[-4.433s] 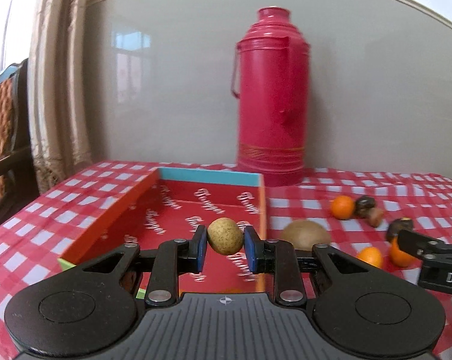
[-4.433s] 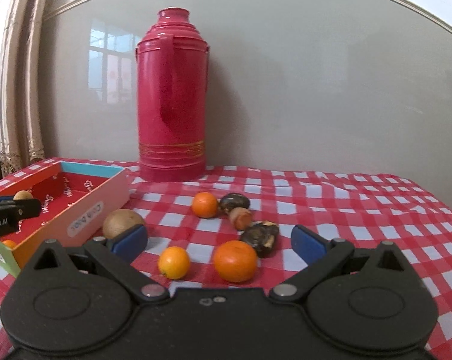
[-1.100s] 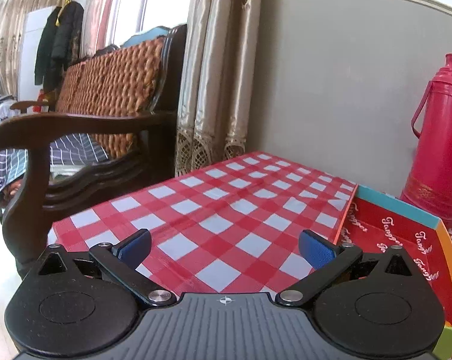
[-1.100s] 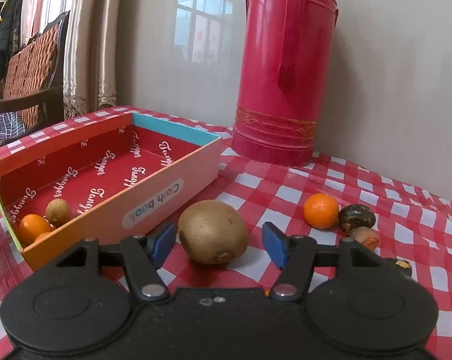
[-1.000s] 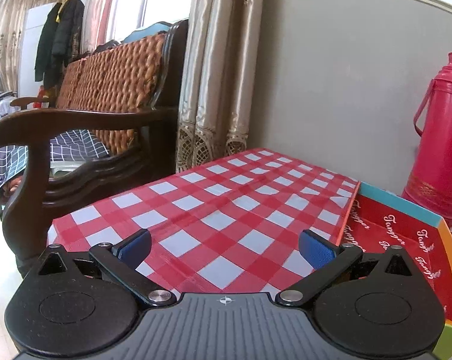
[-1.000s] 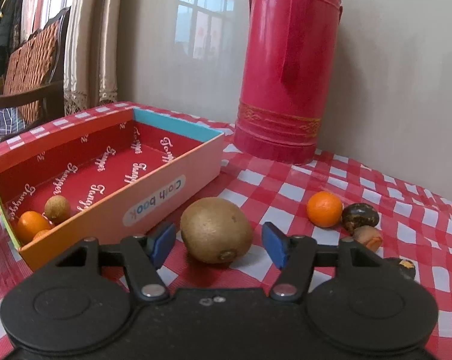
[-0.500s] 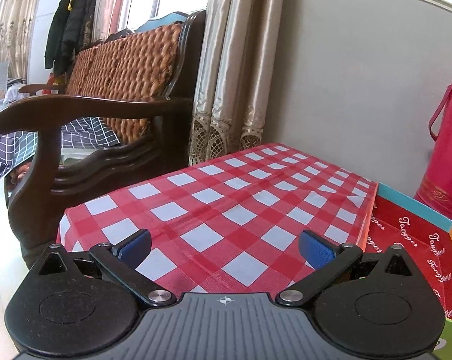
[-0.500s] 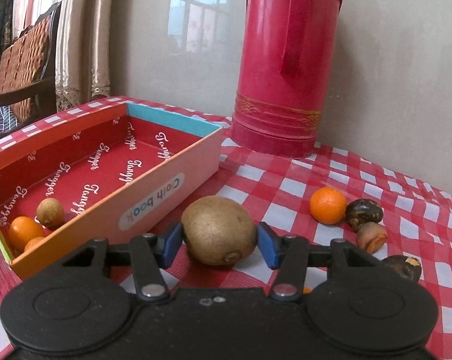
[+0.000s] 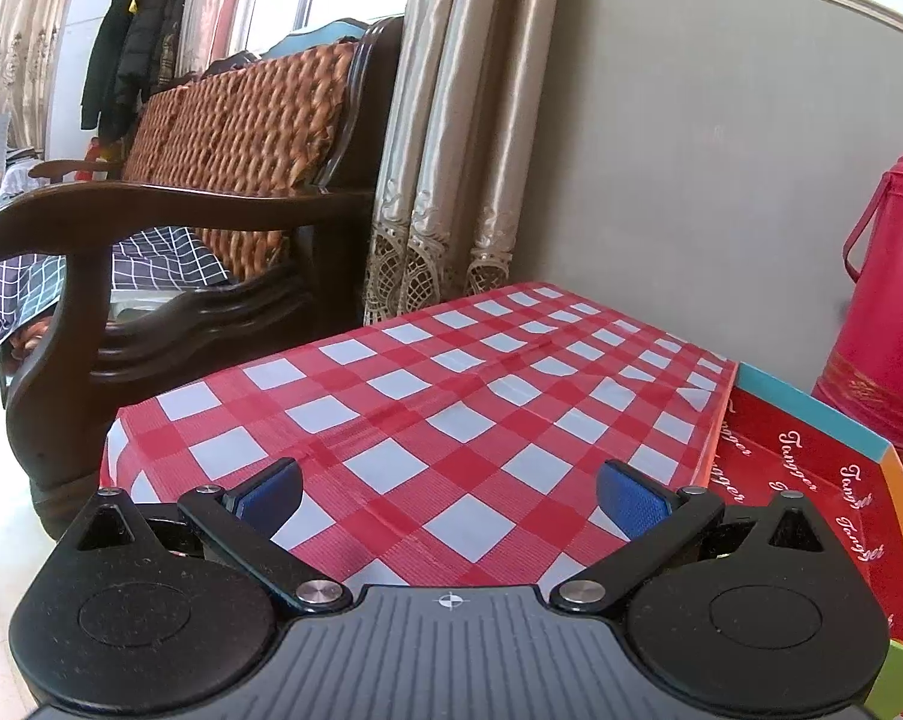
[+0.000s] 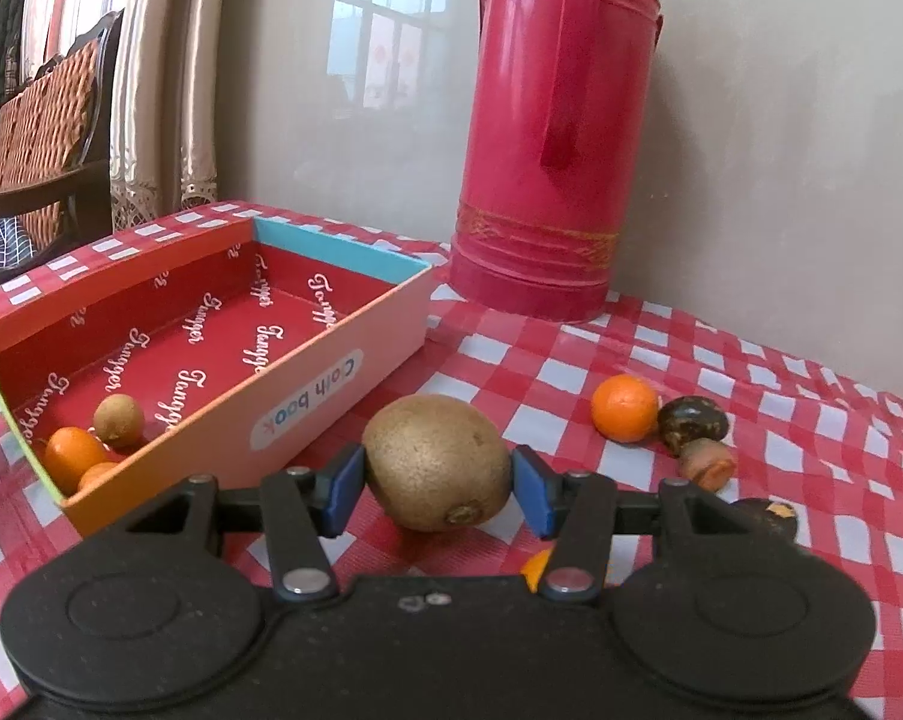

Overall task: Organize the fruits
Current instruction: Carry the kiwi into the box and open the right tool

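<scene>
A large brown kiwi [image 10: 436, 462] is held between the blue pads of my right gripper [image 10: 438, 489], which is shut on it just right of the red box [image 10: 331, 354]. Inside that box lie a small brown fruit [image 10: 119, 418] and two small oranges [image 10: 74, 452]. An orange [image 10: 624, 407], a dark fruit [image 10: 691, 420] and a brownish fruit [image 10: 706, 463] rest on the checked cloth to the right. In the left wrist view my left gripper [image 9: 448, 495] stands open over bare cloth, with the box's corner [image 9: 811, 414] at its right.
A tall red thermos [image 10: 565, 132] stands behind the box against the wall. Another orange [image 10: 535, 570] and a dark fruit [image 10: 763, 516] peek out by my right gripper's body. A wooden chair [image 9: 169, 252] and curtains [image 9: 451, 138] stand beyond the table's left edge [image 9: 115, 438].
My right gripper's pads closed onto the kiwi and it has lifted slightly. The left gripper's view drifted a little left, staying open.
</scene>
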Tool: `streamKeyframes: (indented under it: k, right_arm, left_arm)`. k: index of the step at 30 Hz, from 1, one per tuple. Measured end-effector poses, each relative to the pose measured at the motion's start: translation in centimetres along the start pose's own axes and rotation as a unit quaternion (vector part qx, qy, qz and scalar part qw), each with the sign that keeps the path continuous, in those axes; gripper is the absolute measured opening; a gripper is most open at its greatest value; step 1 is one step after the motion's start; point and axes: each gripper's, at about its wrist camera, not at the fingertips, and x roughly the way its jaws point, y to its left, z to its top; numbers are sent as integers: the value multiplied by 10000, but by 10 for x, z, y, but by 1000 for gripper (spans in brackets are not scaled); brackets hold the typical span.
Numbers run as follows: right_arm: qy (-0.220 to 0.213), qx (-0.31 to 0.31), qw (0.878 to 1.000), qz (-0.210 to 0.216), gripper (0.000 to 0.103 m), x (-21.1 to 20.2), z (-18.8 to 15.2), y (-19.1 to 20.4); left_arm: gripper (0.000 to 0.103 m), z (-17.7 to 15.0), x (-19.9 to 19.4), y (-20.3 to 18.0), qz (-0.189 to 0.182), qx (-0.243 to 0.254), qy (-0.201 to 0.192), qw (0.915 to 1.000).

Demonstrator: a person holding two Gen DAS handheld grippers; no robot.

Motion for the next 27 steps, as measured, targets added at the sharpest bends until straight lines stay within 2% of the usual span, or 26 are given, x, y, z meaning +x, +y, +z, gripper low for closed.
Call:
streamKeyframes:
  k: [12, 17, 27]
  right_arm:
    - [-364, -53, 9993, 96, 45, -34, 19, 20]
    - [-512, -71, 9985, 205, 45, -38, 27, 33]
    - [-517, -22, 9974, 511, 45, -27, 35, 65]
  left_arm:
    - [103, 1, -4, 10, 97, 32, 62, 9999]
    - [103, 1, -7, 13, 78, 101, 57, 9999]
    - [103, 1, -17, 9, -76, 436, 23, 9990]
